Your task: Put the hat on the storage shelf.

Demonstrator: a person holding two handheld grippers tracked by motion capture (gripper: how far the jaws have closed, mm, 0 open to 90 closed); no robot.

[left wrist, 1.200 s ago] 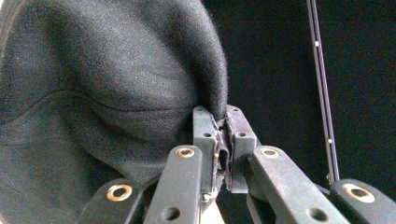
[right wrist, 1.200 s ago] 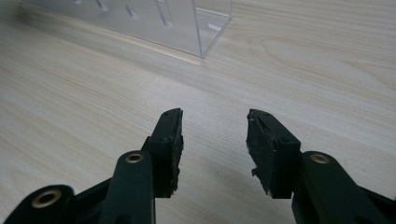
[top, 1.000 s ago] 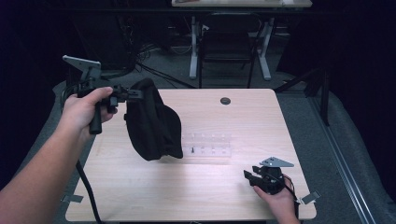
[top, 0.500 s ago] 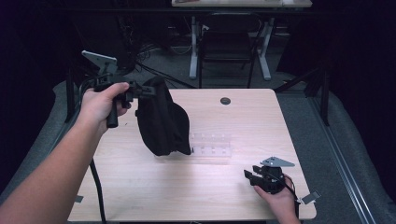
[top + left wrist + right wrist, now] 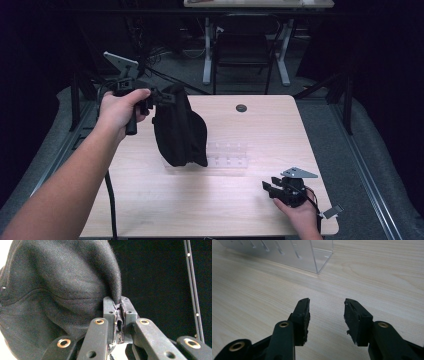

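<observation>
Black cloth bag (image 5: 179, 131) is hanging at centre left, showing plain, unpatterned weave. Clear plastic tray (image 5: 227, 155) is sitting at centre. Pale wood-grain table (image 5: 200, 200) is showing fine streaks.

Light wood-grain desk (image 5: 150, 200), rounded corners, centre of frame in high view. Small dark round grommet (image 5: 241, 108) set near far edge. Clear plastic rack (image 5: 227, 156) lies mid-desk, slotted walls visible at upper left of right gripper view. Hand with tongs (image 5: 270, 188) rests at lower right corner.
</observation>
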